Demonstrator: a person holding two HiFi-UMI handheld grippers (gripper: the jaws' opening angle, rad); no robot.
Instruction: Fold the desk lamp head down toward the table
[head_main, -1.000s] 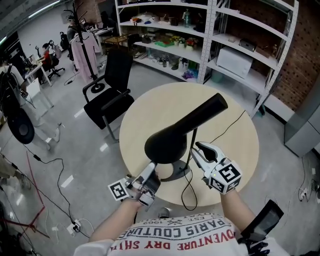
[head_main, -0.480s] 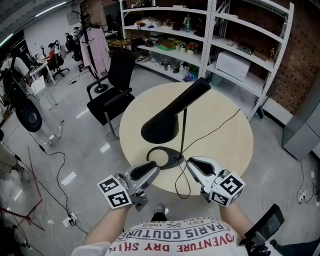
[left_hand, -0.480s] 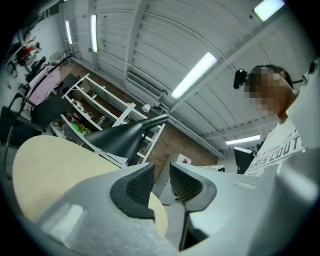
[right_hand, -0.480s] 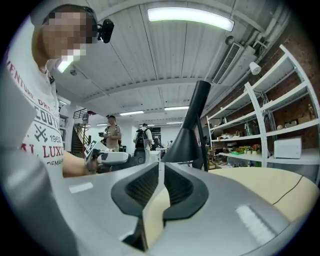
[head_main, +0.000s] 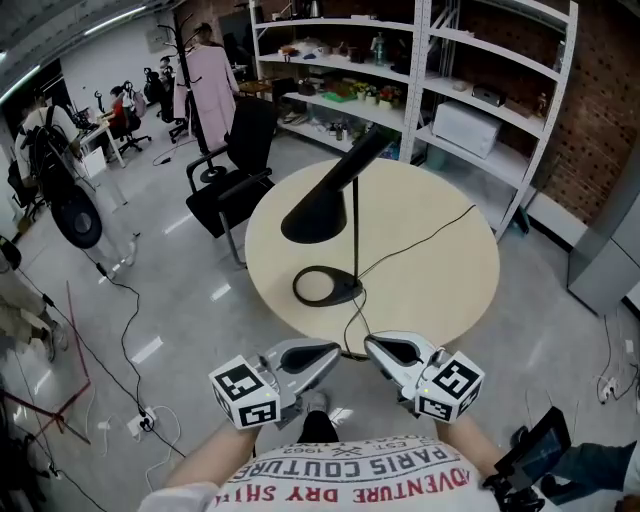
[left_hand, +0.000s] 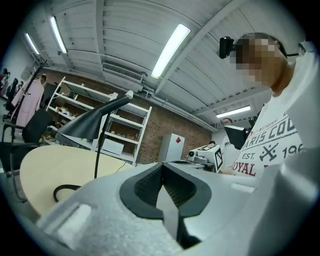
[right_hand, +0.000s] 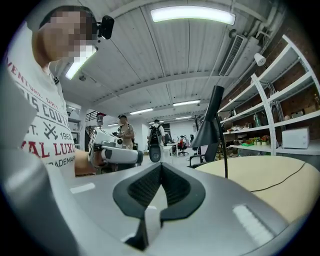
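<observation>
The black desk lamp stands on the round beige table (head_main: 440, 290). Its cone shade (head_main: 318, 208) slopes down to the left from the thin stem (head_main: 355, 235) above the ring base (head_main: 325, 287). My left gripper (head_main: 325, 351) and right gripper (head_main: 372, 346) hover side by side off the table's near edge, close to my body. Both are shut and hold nothing, and neither touches the lamp. In the left gripper view the shade (left_hand: 85, 126) shows far ahead of the shut left gripper (left_hand: 162, 167). The right gripper view shows the shade (right_hand: 210, 131) beyond the shut right gripper (right_hand: 160, 170).
The lamp's cord (head_main: 420, 240) runs across the table and over its near edge. A black office chair (head_main: 235, 165) stands left of the table, and shelving (head_main: 400, 80) stands behind it. A fan (head_main: 75, 215) and cables (head_main: 120, 330) are on the floor at left.
Both grippers have drawn back from the lamp's base and stem to beyond the table's near edge. The left jaws, open before, are now shut. The lamp looks farther away.
</observation>
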